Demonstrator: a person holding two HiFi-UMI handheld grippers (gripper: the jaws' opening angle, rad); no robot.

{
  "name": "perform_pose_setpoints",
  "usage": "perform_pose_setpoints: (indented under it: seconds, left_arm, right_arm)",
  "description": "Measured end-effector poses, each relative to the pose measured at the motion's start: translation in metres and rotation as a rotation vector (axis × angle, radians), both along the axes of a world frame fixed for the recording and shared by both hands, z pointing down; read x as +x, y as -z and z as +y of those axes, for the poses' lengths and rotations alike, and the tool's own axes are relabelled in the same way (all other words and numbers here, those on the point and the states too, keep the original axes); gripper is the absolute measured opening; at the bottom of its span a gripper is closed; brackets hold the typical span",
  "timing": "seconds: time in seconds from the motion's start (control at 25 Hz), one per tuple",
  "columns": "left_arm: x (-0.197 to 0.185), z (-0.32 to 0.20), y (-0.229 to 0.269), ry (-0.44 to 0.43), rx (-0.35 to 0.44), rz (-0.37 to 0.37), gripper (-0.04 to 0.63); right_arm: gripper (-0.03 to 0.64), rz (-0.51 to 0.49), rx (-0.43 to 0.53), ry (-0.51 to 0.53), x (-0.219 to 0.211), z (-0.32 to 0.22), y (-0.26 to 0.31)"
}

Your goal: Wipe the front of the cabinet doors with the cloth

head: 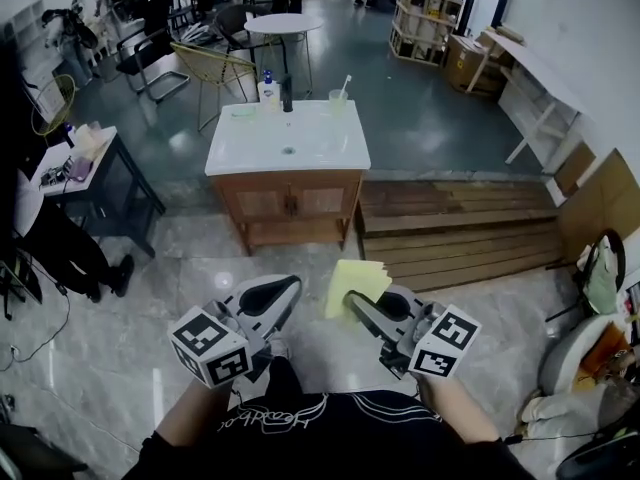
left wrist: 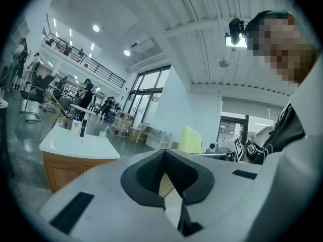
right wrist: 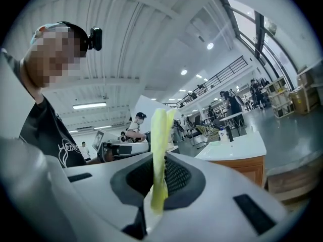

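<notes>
A wooden vanity cabinet [head: 290, 200] with a white basin top stands ahead on the grey floor, its two doors facing me. A folded yellow cloth [head: 358, 286] sticks up from my right gripper [head: 354, 301], which is shut on it. In the right gripper view the cloth [right wrist: 160, 150] stands edge-on between the black pads [right wrist: 177, 178], and the cabinet [right wrist: 246, 164] is off to the right. My left gripper [head: 288, 288] is beside it, shut and holding nothing. In the left gripper view that gripper [left wrist: 165, 179] points past the cabinet [left wrist: 63, 169], and the cloth [left wrist: 191, 139] shows to the right. Both grippers are well short of the cabinet.
A soap bottle [head: 267, 88], a faucet [head: 287, 93] and a cup [head: 338, 99] stand on the basin top. A wooden pallet platform [head: 455, 230] lies right of the cabinet. A black table [head: 95, 183] and a person's legs [head: 70, 253] are at the left.
</notes>
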State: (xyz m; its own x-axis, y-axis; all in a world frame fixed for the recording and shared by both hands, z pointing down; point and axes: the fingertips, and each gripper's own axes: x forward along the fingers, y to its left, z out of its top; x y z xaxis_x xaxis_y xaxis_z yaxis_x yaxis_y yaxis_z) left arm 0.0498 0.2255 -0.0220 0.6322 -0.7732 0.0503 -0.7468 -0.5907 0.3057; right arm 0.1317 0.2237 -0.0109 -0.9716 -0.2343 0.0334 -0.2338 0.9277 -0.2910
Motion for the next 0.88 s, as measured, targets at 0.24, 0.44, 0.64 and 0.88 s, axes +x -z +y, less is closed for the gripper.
perform_pose_setpoints:
  seconds: [0.24,0.44,0.64,0.88]
  left_arm:
    - [0.027,0.026,0.012,0.017,0.010,-0.010,0.006]
    - [0.057,0.041,0.020,-0.025,0.038,-0.037,0.006]
    - [0.070,0.045,0.026,-0.038,0.049,-0.056,0.006]
    - [0.087,0.044,0.028,-0.061,0.050,-0.043,0.006]
  right_arm:
    - [0.041,-0.012,0.027,0.010,0.027,0.025,0.013]
    - [0.041,-0.030,0.042,0.009,0.046,0.039,0.020]
    - [0.041,-0.038,0.055,-0.017,0.064,0.046,0.026]
    - [0.041,-0.044,0.060,-0.040,0.080,0.046,0.027]
